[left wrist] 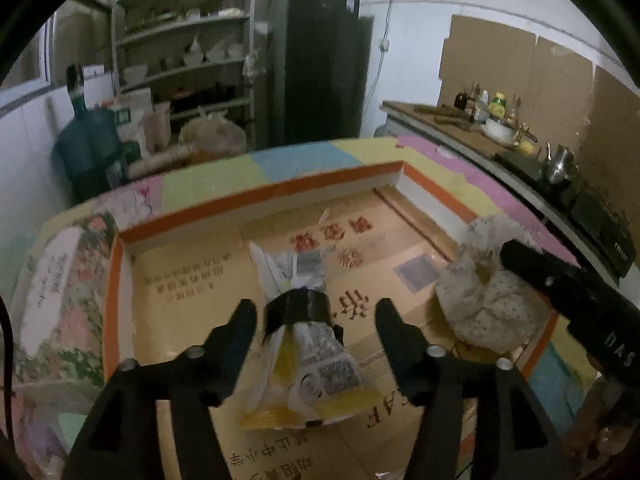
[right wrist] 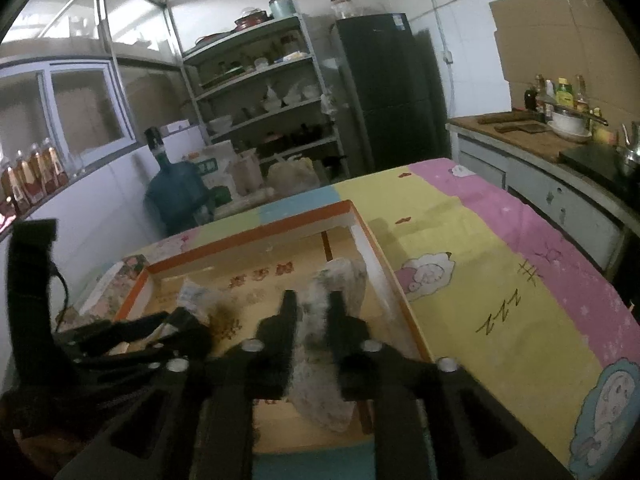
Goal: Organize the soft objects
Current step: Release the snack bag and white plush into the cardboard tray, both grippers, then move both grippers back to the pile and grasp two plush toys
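A shallow cardboard box with an orange rim (left wrist: 260, 194) (right wrist: 248, 236) lies on the table. On its floor rests a printed plastic packet bound with black tape (left wrist: 316, 364). My left gripper (left wrist: 316, 312) is open around the packet, with a gap on each side. A fluffy white speckled cloth bundle (left wrist: 480, 300) (right wrist: 320, 392) sits in the box's right corner. My right gripper (right wrist: 313, 304) straddles it, jaws apart, the fluff filling the space between them. The bundle rests on the box floor. One right finger (left wrist: 532, 264) crosses the bundle in the left wrist view.
The table wears a pastel cartoon sheet (right wrist: 480, 280). To the right runs a counter with bottles and a bowl (left wrist: 496, 128) and a kettle (left wrist: 558, 164). Behind stand a shelf rack (right wrist: 260, 92), a dark fridge (right wrist: 384, 92) and a water jug (right wrist: 176, 192).
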Demonstrator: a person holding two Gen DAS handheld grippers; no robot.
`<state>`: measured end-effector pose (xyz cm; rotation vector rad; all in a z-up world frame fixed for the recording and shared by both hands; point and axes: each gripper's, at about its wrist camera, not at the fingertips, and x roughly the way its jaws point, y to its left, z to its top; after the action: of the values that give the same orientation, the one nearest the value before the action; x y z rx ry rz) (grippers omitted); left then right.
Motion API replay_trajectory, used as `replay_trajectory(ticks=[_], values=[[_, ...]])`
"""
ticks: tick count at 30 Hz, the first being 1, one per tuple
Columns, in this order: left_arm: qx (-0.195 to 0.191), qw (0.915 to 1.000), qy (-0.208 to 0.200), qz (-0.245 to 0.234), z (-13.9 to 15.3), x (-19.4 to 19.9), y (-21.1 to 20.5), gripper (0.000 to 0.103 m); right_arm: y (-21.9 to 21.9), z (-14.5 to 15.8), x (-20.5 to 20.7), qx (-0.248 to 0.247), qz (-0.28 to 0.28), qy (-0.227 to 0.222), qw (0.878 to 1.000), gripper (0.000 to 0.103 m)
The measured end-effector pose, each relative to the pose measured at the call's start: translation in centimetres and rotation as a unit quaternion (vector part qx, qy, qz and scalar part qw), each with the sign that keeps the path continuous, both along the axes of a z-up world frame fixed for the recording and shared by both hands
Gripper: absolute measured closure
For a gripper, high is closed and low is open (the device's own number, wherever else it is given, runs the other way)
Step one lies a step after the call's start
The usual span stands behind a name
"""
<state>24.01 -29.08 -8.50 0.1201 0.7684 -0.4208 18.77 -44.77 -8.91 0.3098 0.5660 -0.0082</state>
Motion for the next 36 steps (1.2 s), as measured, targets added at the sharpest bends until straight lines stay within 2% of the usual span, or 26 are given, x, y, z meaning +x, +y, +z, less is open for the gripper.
replay_trajectory(ticks=[2,4,8,16,19,24,29,36], values=[[-0.005,0.9999,-0.009,0.001,0.6,-0.2,0.3,0.030,0.0,0.0,-0.3,0.000,-0.001,-0.003,1.000,0.065],[-0.010,0.9998,-0.019,0.001,1.1,-0.7,0.6,0.025,0.0,0.2,-0.7,-0.001,-0.003,-0.006,1.000,0.052],[-0.027,0.9989,-0.039,-0.006,2.5,-1.5,1.2,0.015,0.0,1.0,-1.7,-0.003,-0.010,-0.019,1.000,0.047],[-0.076,0.9931,-0.083,-0.034,5.0,-4.2,3.8,0.013,1.2,4.1,-5.3,-0.016,-0.040,-0.062,0.997,0.039],[-0.065,0.9932,-0.093,-0.025,5.5,-5.5,5.6,0.013,3.6,5.8,-8.0,-0.026,-0.068,-0.095,0.993,0.034],[-0.044,0.9866,-0.157,0.009,7.0,-8.8,8.9,0.013,8.8,8.0,-11.9,-0.033,-0.069,-0.147,0.986,0.031],[-0.064,0.9819,-0.174,0.038,8.4,-11.1,14.0,0.013,14.6,9.3,-14.4,-0.021,-0.036,-0.176,0.983,0.029],[-0.048,0.9760,-0.186,0.102,8.3,-13.3,21.7,0.013,20.9,9.3,-15.0,-0.017,0.016,-0.184,0.983,0.029]])
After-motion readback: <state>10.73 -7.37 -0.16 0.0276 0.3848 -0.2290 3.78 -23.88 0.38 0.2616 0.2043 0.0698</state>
